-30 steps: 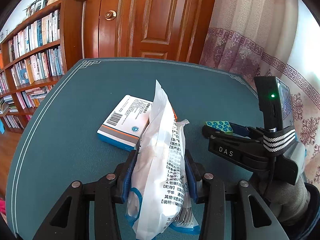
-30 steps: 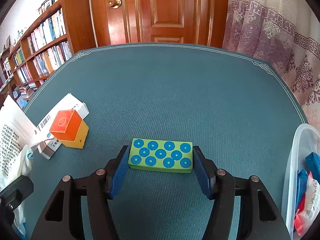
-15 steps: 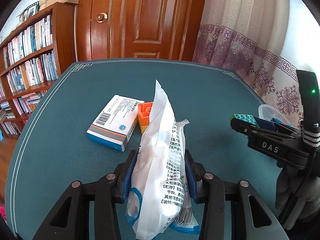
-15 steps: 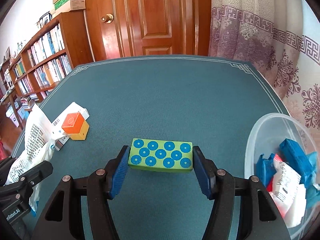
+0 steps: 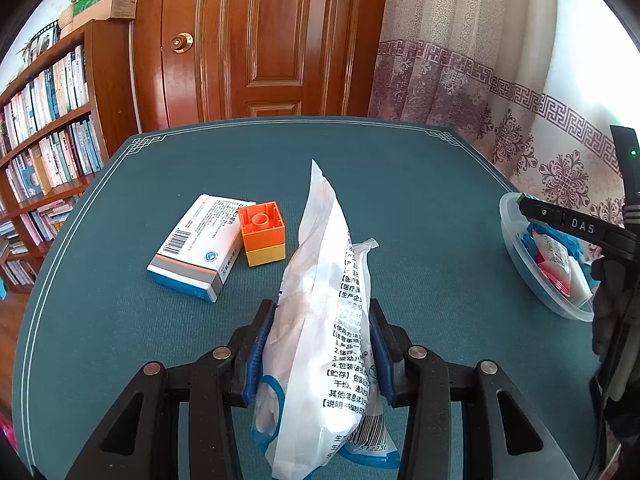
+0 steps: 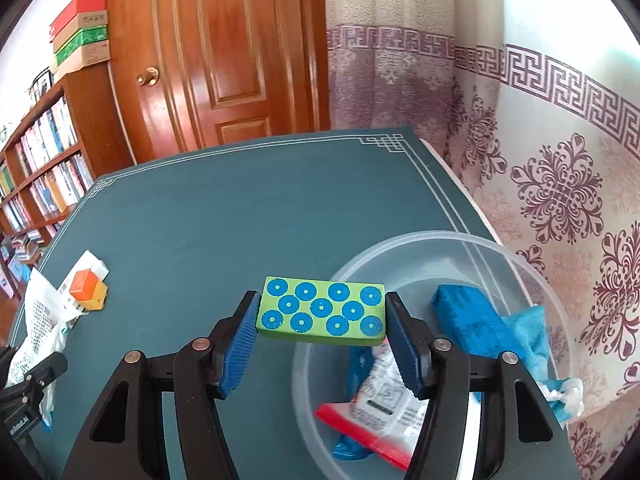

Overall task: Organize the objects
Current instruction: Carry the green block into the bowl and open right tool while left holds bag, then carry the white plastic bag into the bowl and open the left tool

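My left gripper (image 5: 320,320) is shut on a white plastic packet with printed text (image 5: 324,320), held above the teal table. My right gripper (image 6: 322,312) is shut on a green block with blue dots (image 6: 322,312), held over the near left rim of a clear plastic bowl (image 6: 532,276). The bowl holds blue, white and red packets (image 6: 468,320). It also shows at the right in the left wrist view (image 5: 532,276), with the right gripper (image 5: 576,224) above it. A white and blue medicine box (image 5: 200,248) and an orange-on-yellow brick (image 5: 262,232) lie on the table.
The teal table (image 5: 400,184) has a white border line. A bookshelf (image 5: 44,120) stands at the left, a wooden door (image 5: 272,40) behind, and a patterned curtain (image 6: 560,160) along the right edge. The box and brick also show at the left in the right wrist view (image 6: 86,288).
My right gripper has carried the green block to the right, from over the table to over the bowl's rim. My left gripper still holds the packet, turned slightly right.
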The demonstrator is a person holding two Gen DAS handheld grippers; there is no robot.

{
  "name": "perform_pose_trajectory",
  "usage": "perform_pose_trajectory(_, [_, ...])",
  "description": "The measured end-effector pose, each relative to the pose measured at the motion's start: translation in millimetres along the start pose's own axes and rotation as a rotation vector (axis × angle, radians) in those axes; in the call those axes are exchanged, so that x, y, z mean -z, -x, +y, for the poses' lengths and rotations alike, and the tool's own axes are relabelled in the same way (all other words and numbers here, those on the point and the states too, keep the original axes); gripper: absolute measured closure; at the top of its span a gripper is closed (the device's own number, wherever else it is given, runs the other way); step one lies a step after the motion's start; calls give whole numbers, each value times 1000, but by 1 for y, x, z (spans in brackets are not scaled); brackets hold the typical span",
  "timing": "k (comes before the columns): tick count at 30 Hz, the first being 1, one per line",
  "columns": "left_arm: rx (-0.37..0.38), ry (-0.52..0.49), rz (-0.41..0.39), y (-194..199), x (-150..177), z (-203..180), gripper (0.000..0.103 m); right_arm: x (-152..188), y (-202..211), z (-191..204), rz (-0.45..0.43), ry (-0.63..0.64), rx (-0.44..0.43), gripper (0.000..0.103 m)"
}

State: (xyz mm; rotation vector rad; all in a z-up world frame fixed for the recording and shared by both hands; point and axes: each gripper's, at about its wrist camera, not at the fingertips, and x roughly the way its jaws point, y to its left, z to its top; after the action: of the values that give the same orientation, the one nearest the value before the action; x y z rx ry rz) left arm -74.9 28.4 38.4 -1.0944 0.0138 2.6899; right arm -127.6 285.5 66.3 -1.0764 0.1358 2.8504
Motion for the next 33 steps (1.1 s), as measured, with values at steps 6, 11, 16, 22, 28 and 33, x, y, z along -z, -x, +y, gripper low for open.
perform_pose_trajectory(6, [9,-22,-1,0,-4,-15,56,-2,-8,-33,20,-81,-7,40])
perform_pose_trajectory(11, [20,-50,-2,2,-8,-28,56,4,4,-43,-5,-95,-13,40])
perform_pose_trajectory(16, [44,-91,-9,2,-15,-49,56,21,29,-54,-42,-86,-3,40])
perform_pose_trajectory(22, [105,-146,-14,-1,-24,-85,56,43,57,-68,-71,-90,-1,40])
perform_pose_trajectory(28, [163,-191,-12,-12,-36,-121,56,61,74,-77,-89,-74,-1,40])
perform_pose_trajectory(33, [226,-201,5,-25,-45,-147,56,70,80,-90,-86,-93,-19,40])
